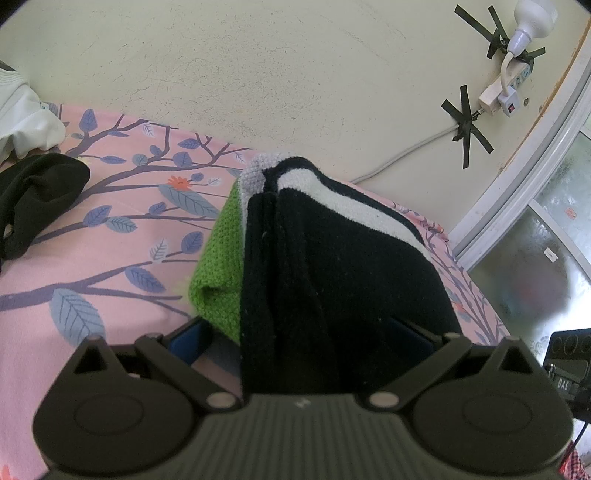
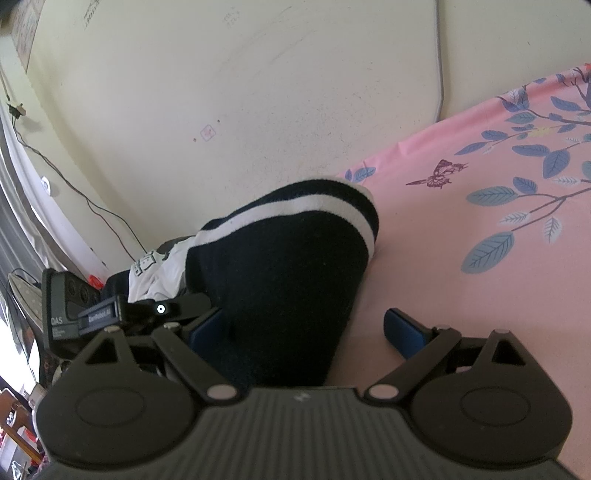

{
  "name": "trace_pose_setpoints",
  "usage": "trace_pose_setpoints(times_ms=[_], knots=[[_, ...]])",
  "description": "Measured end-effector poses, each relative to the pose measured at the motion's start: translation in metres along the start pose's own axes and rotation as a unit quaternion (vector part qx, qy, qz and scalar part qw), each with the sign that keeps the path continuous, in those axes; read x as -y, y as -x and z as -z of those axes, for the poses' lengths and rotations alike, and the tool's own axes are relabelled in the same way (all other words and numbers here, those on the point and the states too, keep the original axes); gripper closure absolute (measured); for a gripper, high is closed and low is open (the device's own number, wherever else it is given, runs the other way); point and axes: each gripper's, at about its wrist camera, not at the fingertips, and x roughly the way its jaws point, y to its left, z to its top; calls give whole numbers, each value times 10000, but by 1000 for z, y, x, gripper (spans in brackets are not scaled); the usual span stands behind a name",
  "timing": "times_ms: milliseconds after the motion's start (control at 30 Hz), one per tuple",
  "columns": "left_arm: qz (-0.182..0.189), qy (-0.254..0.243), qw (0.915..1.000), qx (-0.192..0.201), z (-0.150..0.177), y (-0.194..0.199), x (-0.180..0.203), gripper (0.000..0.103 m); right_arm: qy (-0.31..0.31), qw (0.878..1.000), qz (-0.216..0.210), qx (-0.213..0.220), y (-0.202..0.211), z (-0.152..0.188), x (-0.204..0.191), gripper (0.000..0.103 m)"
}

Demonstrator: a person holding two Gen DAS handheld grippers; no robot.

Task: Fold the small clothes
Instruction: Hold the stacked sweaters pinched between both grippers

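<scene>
Pink bedsheet (image 1: 110, 258) printed with blue leaves, pushed up against a cream wall (image 1: 258, 74); power strip (image 1: 498, 92) and bulb (image 1: 532, 18) taped up near the window. Serves as the folding surface.

Black sock (image 1: 332, 266) with white stripes, doubled over into a thick bundle, resting on the sheet and partly on a green cloth (image 1: 218, 266). Sits right in the mouth of the left gripper (image 1: 299, 332), jaws spread wide, the left pad clear of the black knit: released, not pinching. Same in the right wrist view: right gripper (image 2: 304, 325) spread wide, black sock (image 2: 288, 280) against its left pad, the right pad apart on bare bedsheet (image 2: 480, 258).

Probably a fold just pressed flat, both tools flanking the bundle to keep it square.

Off to the side, well apart: a loose black garment (image 1: 37, 199) and a white garment (image 1: 26, 118), likely waiting their turn.
</scene>
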Motion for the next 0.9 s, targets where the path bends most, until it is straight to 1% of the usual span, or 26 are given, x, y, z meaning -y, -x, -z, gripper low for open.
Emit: trace_pose_setpoints(times_ms=[900], knots=[[44, 7, 10000, -33, 0, 0, 0, 0, -5, 10000, -4, 0, 0, 0, 0, 12]])
